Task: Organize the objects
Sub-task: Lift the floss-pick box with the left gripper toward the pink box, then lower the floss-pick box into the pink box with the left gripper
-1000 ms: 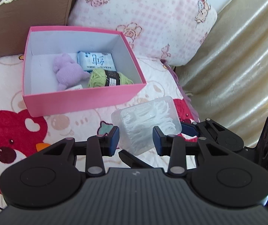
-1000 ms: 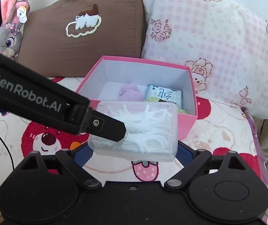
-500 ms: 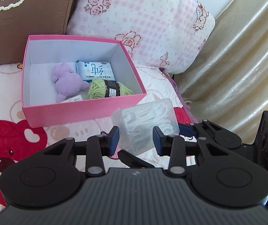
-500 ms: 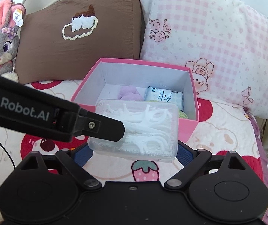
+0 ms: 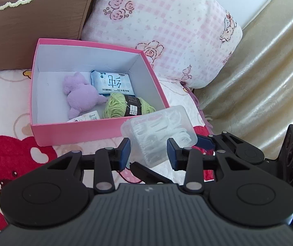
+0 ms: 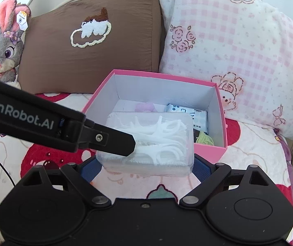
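the clear plastic case (image 6: 150, 143) of white floss picks hangs above the bed, just in front of the pink box (image 5: 80, 131), pinched at both ends by the wide right tongs (image 6: 148, 167). the left tongs (image 5: 148, 153) stand narrow around its corner; whether they clamp it i cannot tell. in the box lie a purple plush (image 5: 80, 94), a tissue pack (image 5: 112, 83) and green yarn (image 5: 126, 107).

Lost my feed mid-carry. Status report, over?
Left gripper shut on floss-pick case. Right gripper shut on it too. Case at pink box near corner, not in. Plush, tissues, yarn inside.
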Demonstrator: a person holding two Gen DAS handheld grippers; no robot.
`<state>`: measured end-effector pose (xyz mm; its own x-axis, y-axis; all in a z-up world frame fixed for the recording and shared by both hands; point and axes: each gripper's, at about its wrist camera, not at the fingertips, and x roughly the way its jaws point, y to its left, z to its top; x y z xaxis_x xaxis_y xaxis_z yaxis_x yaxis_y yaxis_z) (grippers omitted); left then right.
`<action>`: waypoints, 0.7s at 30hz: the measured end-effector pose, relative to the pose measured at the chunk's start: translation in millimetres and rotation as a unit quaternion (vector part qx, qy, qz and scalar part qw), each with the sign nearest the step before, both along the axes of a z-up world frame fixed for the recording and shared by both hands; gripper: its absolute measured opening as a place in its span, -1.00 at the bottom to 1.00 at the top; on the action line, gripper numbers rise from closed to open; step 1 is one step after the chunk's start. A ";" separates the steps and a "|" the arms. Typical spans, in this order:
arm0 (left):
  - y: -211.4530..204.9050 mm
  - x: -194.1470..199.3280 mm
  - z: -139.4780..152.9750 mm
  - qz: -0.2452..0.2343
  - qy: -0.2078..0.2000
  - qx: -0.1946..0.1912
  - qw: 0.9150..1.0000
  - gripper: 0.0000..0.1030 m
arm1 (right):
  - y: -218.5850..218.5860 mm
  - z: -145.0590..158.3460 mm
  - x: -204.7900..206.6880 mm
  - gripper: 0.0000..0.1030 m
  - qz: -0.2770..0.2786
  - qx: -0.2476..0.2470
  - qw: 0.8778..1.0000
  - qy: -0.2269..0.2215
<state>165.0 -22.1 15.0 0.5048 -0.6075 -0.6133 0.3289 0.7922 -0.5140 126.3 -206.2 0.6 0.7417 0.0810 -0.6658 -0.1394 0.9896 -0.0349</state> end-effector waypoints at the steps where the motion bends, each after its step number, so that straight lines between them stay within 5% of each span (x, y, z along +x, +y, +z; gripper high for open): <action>1: 1.6 1.1 -1.2 0.002 0.000 -0.001 1.000 -0.29 | -0.3 -0.1 1.1 0.83 0.002 0.004 1.000 0.000; 13: 16.3 21.9 -4.8 0.007 0.007 -0.026 1.000 -0.28 | 1.7 -1.0 18.3 0.83 0.015 0.001 1.000 -0.005; 21: 13.7 69.6 7.6 0.030 0.014 -0.017 0.999 -0.28 | -3.6 11.1 64.5 0.83 0.020 -0.006 1.000 0.005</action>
<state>234.6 -8.4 22.6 0.5233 -0.5983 -0.6068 0.2667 0.7913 -0.5502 190.7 -209.8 11.7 0.7311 0.1030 -0.6744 -0.1792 0.9828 -0.0441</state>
